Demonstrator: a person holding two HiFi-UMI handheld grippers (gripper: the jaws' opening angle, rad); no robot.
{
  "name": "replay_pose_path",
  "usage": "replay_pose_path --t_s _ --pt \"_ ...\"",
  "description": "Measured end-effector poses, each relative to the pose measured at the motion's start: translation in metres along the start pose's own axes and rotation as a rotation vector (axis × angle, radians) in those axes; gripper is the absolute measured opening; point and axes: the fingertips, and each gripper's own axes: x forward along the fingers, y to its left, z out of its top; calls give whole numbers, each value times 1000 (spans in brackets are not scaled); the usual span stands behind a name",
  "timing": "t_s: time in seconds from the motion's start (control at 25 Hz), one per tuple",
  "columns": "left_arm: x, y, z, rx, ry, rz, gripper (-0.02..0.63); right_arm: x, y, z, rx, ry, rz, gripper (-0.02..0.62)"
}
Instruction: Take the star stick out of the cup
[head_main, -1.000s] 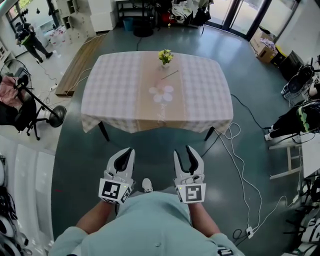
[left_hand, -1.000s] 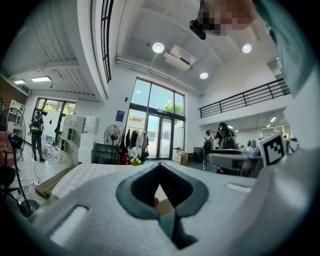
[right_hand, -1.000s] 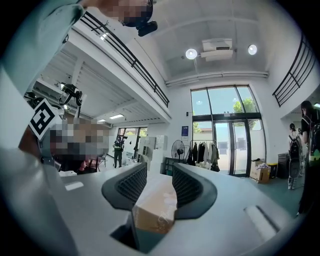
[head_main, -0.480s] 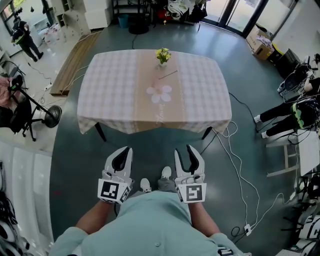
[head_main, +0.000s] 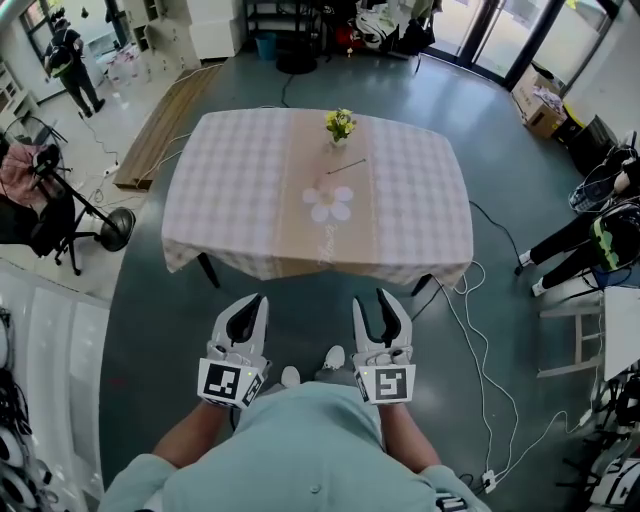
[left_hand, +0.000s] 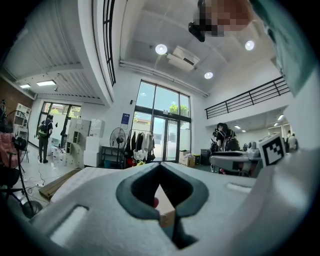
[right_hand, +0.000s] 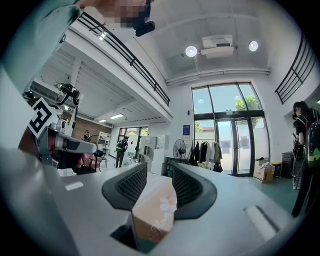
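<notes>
Cup (head_main: 340, 126) on table (head_main: 240, 190) — black stand (head_main: 100, 222) left

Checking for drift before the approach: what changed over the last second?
The person stepped slightly toward the table with the pale checked cloth and tan runner, which now sits a bit larger and lower in head view. A second white shoe shows. Unchanged: left gripper shut, right gripper open, both empty and low.

Bright daylight through tall windows (right_hand: 227, 130); ceiling spots (left_hand: 160, 49) glare; fisheye edges dark, warped.
</notes>
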Motion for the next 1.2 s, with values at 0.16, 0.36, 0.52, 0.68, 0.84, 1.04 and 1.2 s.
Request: replay_pose_path --t_s 0.16,0.36,0.52,0.68,0.84,1.04,1.2 --pt "17 -3 11 0 -10 27 4 15 -18 1 11 -6 24 138" --pt "43 -12 21 8 -31 43 4 34 -42 2 7 -13 51 138" --pt "65 -28 21 14 -34 54 4 39 -69 -4 11 -15 60 137" --pt "84 -45 26 18 -28 76 4 41 -96 -3 19 -14 75 135" --pt "95 -53 26 19 -21 106 3 45 -112 -6 25 -12 93 133" --pt "101 -55 16 28 8 115 4 49 -115 -19 49 -12 108 133" --pt "113 -59 21 24 13 112 4 53 -125 -18 55 -4 107 133"
